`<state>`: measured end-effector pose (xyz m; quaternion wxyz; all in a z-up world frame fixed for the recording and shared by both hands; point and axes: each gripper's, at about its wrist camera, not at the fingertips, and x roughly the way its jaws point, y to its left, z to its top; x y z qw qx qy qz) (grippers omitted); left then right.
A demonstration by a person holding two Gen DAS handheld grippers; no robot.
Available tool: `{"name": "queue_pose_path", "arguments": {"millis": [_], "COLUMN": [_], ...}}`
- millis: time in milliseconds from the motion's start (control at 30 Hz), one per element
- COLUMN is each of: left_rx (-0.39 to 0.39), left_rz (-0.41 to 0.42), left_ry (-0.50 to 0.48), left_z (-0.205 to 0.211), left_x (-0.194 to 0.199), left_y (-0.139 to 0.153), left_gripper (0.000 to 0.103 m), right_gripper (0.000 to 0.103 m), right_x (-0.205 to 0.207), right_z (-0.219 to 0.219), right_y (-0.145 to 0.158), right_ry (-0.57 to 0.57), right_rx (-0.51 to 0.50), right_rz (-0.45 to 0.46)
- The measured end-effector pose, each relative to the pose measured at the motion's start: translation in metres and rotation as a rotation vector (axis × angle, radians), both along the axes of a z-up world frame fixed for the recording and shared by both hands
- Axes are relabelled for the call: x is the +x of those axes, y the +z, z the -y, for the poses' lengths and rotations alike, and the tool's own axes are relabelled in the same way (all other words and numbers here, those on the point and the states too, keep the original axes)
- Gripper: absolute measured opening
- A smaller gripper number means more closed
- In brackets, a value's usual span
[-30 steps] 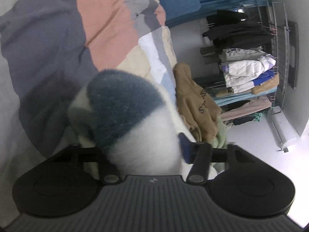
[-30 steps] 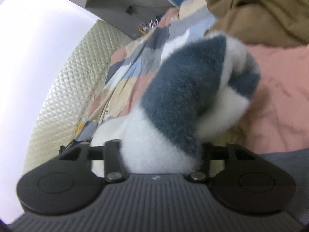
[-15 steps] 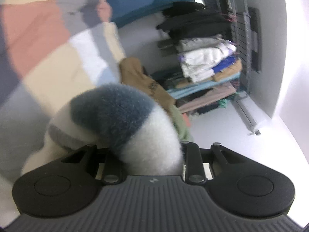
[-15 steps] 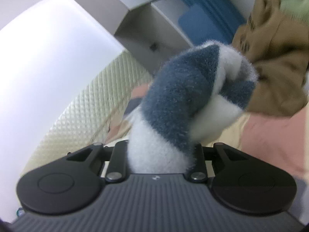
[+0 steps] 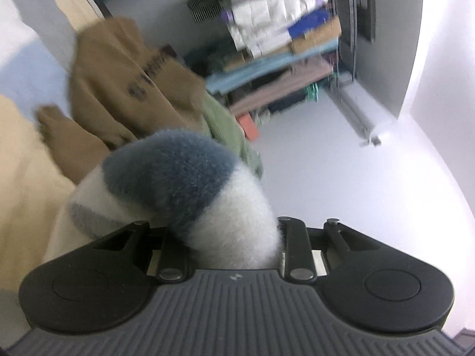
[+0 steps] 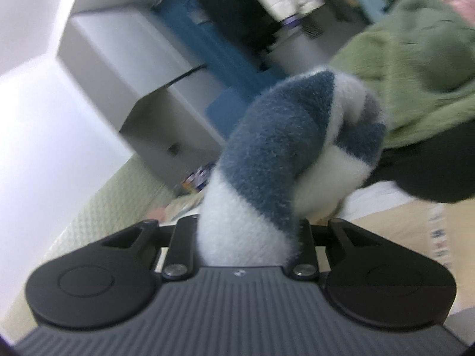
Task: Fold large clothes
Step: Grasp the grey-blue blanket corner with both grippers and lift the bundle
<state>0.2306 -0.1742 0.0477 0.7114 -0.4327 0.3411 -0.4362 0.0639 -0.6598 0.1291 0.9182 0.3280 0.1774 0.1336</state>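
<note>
A fluffy garment with blue-grey and white stripes (image 5: pixel 190 184) bulges up between the fingers of my left gripper (image 5: pixel 234 246), which is shut on it. Another bunch of the same fluffy striped garment (image 6: pixel 276 154) fills my right gripper (image 6: pixel 246 243), also shut on it. Both fingertip pairs are buried in the pile. The cloth is lifted off the patchwork bedspread (image 5: pixel 26 178), which lies at the left of the left wrist view.
A brown hoodie (image 5: pixel 124 89) and a green garment (image 5: pixel 228 130) lie heaped at the bed's edge; the green garment (image 6: pixel 415 68) also fills the right wrist view's upper right. A rack of folded clothes (image 5: pixel 282 44) stands beyond, with pale floor (image 5: pixel 356 178). A grey cabinet (image 6: pixel 127 68) and quilted headboard (image 6: pixel 104 207) sit left.
Both grippers closed tighter on the striped garment and rose away from the bedspread. The views swung toward the clothes rack and the heaped hoodie and green garment.
</note>
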Motion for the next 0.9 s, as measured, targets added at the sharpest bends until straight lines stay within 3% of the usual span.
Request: {"name": "queue_pose_path", "arguments": {"millis": [200, 367, 500, 600, 700, 900], "left_rx": [0.030, 0.095, 0.206, 0.244, 0.255, 0.290], "left_rz": [-0.059, -0.081, -0.113, -0.151, -0.134, -0.105], "left_ry": [-0.097, -0.135, -0.106, -0.101, -0.097, -0.102], "left_z": [0.073, 0.071, 0.063, 0.066, 0.066, 0.069], "left_x": [0.012, -0.002, -0.010, -0.008, -0.007, -0.005], "left_y": [-0.051, -0.105, -0.146, -0.174, -0.183, -0.174], "left_gripper": [0.031, 0.031, 0.031, 0.031, 0.032, 0.034], "right_gripper": [0.030, 0.030, 0.030, 0.030, 0.032, 0.036], "right_x": [-0.007, -0.014, -0.026, -0.030, -0.034, -0.038], "right_z": [0.061, 0.074, 0.076, 0.085, 0.088, 0.084], "right_y": [-0.062, -0.114, -0.150, -0.179, -0.199, -0.203], "right_ry": [-0.115, -0.137, -0.158, -0.194, -0.214, -0.230], "right_rx": [0.073, 0.087, 0.108, 0.148, 0.189, 0.201], "right_rz": [-0.091, -0.166, -0.197, -0.249, -0.239, -0.228]}}
